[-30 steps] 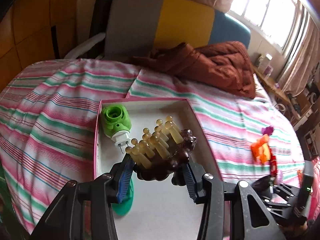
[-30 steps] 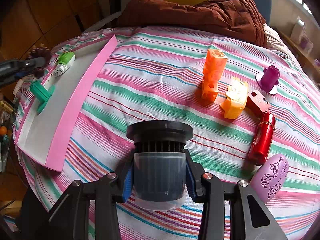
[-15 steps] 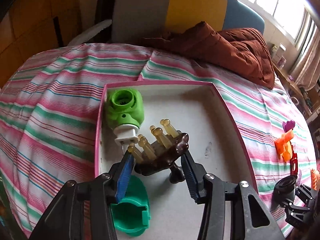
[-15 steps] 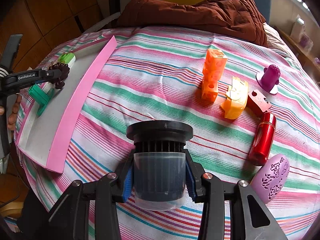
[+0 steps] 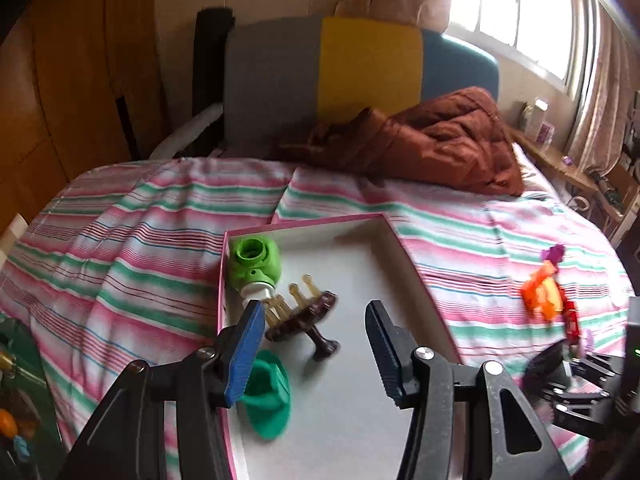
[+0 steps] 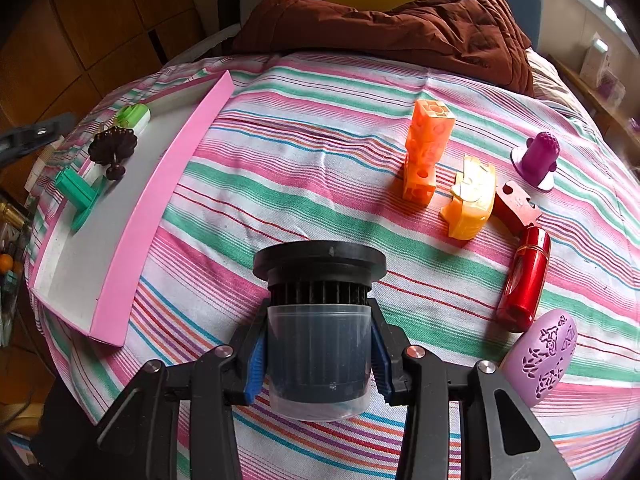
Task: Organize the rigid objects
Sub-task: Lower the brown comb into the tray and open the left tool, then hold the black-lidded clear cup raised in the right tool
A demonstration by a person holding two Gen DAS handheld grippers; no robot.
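Left claw [image 5: 316,344] released, jaws just spread wider, nothing pressed between the blue pads. Brown scalp massager [image 5: 306,316] lying tilted on the white floor of the pink-rimmed tray [image 5: 416,268], lower centre of the left wrist view, its pale prongs pointing up and left, its knobbed handle down and right; close to the left pad, contact there impossible to tell. Just above it in the frame, a green plug-in device [image 5: 254,262] against the tray's left wall; below it, partly behind the left finger, a teal plastic piece [image 5: 270,396]. Right claw [image 6: 318,354] clenched on a black ribbed filter cup [image 6: 318,320] with a clear sleeve, lower centre of the right wrist view, over the striped bed cover [image 6: 288,160]. Spread on the cover at the right of that frame: orange block tower [image 6: 426,148], upright; yellow-orange piece [image 6: 470,198] just beside it; dark red block [image 6: 516,202]; red cylinder [image 6: 524,278] lying on its side; purple cone-shaped piece [image 6: 538,158] further up; lilac patterned oval [image 6: 542,358] at the lower right edge. Brown quilt [image 6: 400,24] bunched across the top of the bed.
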